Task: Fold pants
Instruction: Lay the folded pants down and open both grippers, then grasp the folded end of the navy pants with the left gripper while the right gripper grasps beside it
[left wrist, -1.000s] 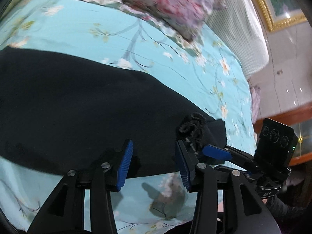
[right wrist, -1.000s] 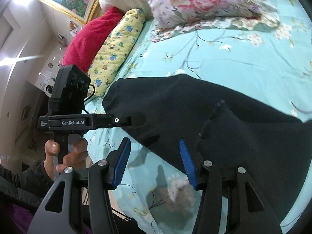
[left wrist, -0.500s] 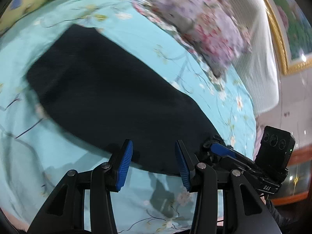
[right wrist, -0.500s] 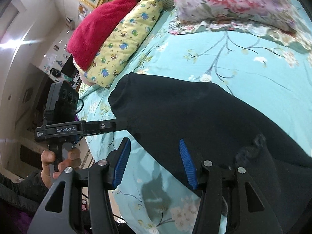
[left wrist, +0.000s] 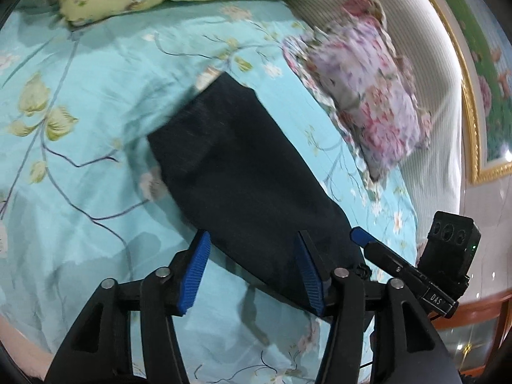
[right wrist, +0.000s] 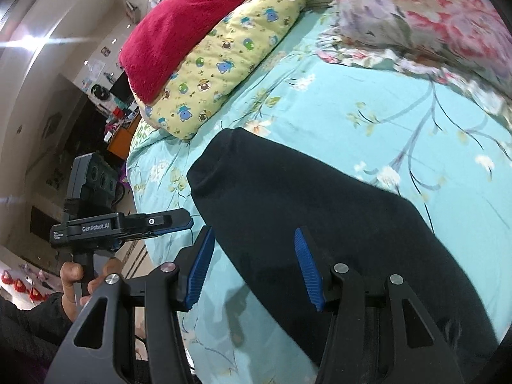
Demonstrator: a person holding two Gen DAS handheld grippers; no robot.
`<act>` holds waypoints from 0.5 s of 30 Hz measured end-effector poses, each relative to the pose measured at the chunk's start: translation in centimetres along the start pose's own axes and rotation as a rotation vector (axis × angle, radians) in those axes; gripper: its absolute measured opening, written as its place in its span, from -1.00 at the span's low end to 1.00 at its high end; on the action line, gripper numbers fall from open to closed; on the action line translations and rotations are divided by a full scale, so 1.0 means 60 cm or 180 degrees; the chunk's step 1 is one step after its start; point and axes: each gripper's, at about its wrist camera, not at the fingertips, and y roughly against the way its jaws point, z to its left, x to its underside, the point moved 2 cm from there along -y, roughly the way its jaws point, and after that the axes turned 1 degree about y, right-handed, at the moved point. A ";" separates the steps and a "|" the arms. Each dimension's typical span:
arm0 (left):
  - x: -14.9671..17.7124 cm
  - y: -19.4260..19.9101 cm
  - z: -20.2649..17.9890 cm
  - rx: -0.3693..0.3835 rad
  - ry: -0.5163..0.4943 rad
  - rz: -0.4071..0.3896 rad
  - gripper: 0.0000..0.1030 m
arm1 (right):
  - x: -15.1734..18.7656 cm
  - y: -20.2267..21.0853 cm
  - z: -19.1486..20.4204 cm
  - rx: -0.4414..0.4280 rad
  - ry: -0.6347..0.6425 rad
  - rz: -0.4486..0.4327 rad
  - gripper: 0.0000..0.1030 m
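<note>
Black pants [left wrist: 243,172] lie stretched in a long band across a bed [left wrist: 80,147] covered in a turquoise flowered sheet, one narrow end reaching toward the far pillows, the wider bunched end close to the person at the bed's near edge. The left hand-held gripper [left wrist: 252,268] hangs over the near end of the cloth with its blue pads apart and its jaws opening; the fabric lies below and between them, but the pads press on nothing. The right hand-held gripper [right wrist: 252,265] hovers over the same dark band, its jaws at a middling spread and empty, the left pad above bare sheet, the right above cloth. In the right camera's view the left tool's handle is gripped by a hand [right wrist: 86,281] in a dark sleeve, at the left edge of the bed.

Both tools point steeply down at the garment, which looks like the stance for taking hold of its near end so it can be carried over toward the far end. The pants appear already narrowed, legs together, so a crosswise fold seems to be what remains. A yellow cartoon-print pillow [right wrist: 224,60], a red blanket [right wrist: 182,28] and a flowered pillow [left wrist: 368,76] sit at the head of the bed, well apart from the pants.
</note>
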 end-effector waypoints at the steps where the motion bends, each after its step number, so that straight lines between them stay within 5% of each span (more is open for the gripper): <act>1: -0.001 0.002 0.003 -0.0007 0.0022 -0.0008 0.12 | -0.008 -0.005 0.002 -0.0007 0.0030 0.0014 0.04; 15: -0.031 -0.013 0.077 -0.0101 0.0454 -0.0077 0.16 | -0.122 -0.109 0.017 0.0087 0.0516 0.0344 0.04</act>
